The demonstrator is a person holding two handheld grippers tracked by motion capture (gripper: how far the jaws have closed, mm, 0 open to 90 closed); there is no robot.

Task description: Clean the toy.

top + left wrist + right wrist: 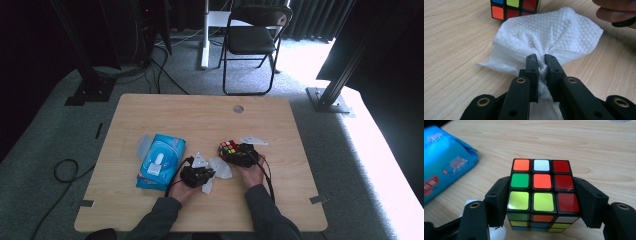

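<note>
Cube (541, 195), glossy with coloured squares, sits pinched in my right tool (541, 202). My left tool (541, 62) pinches a dimpled white wipe (549, 37); the blue pack's (444, 162) print is unreadable.

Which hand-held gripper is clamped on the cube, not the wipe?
The right hand-held gripper: its jaws press the puzzle cube's two sides. The left hand-held gripper pinches the white wipe instead.
</note>
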